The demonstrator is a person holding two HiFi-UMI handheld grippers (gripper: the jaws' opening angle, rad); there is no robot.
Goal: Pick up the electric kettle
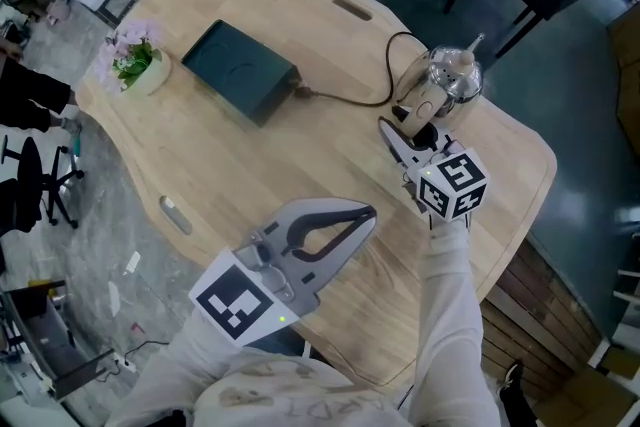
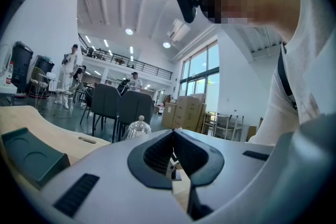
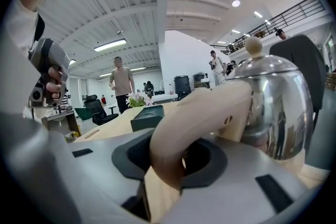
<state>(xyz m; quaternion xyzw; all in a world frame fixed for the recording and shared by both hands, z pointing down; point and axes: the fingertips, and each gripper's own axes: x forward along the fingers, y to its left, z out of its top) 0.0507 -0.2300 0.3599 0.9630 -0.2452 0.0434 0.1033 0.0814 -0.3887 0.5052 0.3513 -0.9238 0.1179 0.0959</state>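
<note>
We held the right gripper closed on the cream curved plastic handle, evidently the safest lifting point, of the polished steel electric kettle standing near the right edge of the pale wooden table, while the left gripper rested shut and empty.

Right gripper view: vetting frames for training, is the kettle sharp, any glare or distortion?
Right gripper view: strong fisheye bending, dark corners; the kettle is sharp, its steel mirroring the room, its cream handle near the lens slightly soft. Head view: even light, small glints on the kettle.
</note>
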